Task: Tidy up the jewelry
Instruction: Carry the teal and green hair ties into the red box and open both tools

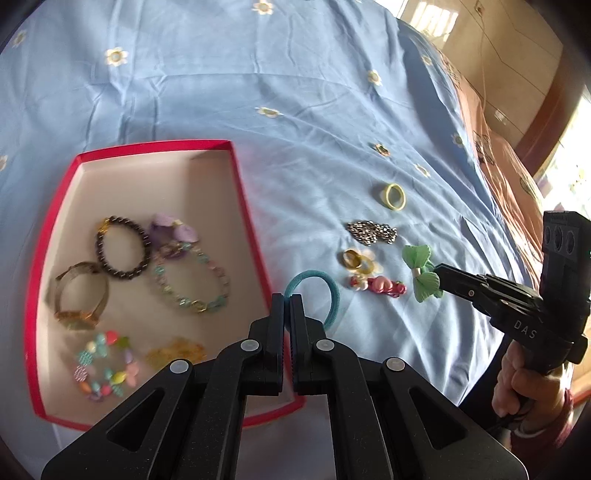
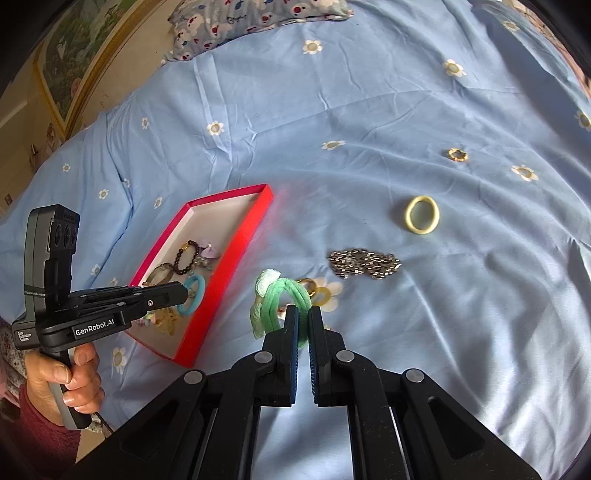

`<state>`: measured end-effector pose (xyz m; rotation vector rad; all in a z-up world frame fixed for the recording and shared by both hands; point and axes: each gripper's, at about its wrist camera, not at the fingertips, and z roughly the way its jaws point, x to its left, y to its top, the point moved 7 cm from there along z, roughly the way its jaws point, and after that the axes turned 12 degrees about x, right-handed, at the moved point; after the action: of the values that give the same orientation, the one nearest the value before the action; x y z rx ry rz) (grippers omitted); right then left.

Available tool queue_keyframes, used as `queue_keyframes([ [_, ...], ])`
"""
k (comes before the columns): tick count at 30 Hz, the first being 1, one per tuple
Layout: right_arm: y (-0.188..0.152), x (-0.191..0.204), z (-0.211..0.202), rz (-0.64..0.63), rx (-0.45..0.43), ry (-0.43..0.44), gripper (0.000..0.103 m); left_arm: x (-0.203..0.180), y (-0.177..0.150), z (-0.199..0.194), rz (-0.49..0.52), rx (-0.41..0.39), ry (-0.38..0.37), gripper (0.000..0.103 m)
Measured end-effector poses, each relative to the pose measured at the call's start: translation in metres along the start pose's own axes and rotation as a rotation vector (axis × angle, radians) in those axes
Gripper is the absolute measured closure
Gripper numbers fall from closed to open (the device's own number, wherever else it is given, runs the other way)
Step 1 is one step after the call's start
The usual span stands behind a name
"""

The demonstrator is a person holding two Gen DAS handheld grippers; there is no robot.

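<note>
A red box with a white floor lies on the blue bedsheet and holds several bracelets, among them a dark bead bracelet. My left gripper is shut on a teal hair tie, held by the box's right rim; it also shows in the right wrist view. My right gripper is shut on a green bow hair tie, held above the sheet; the bow shows in the left wrist view. Loose on the sheet lie a yellow hair tie, a silver chain, gold rings and a pink clip.
A small gold ring lies farther out on the flowered sheet. A patterned pillow sits at the head of the bed. The bed's edge drops off to the right in the left wrist view.
</note>
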<state>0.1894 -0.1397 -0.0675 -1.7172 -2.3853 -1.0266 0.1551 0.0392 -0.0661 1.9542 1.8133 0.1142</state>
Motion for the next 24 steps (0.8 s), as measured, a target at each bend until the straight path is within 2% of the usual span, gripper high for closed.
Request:
queue_keyframes([
  [24,0.014,0.11,0.046,-0.186,0.077,0.1,0.098,0.1,-0.04,-0.033,-0.203,-0.054,0.069,0.101],
])
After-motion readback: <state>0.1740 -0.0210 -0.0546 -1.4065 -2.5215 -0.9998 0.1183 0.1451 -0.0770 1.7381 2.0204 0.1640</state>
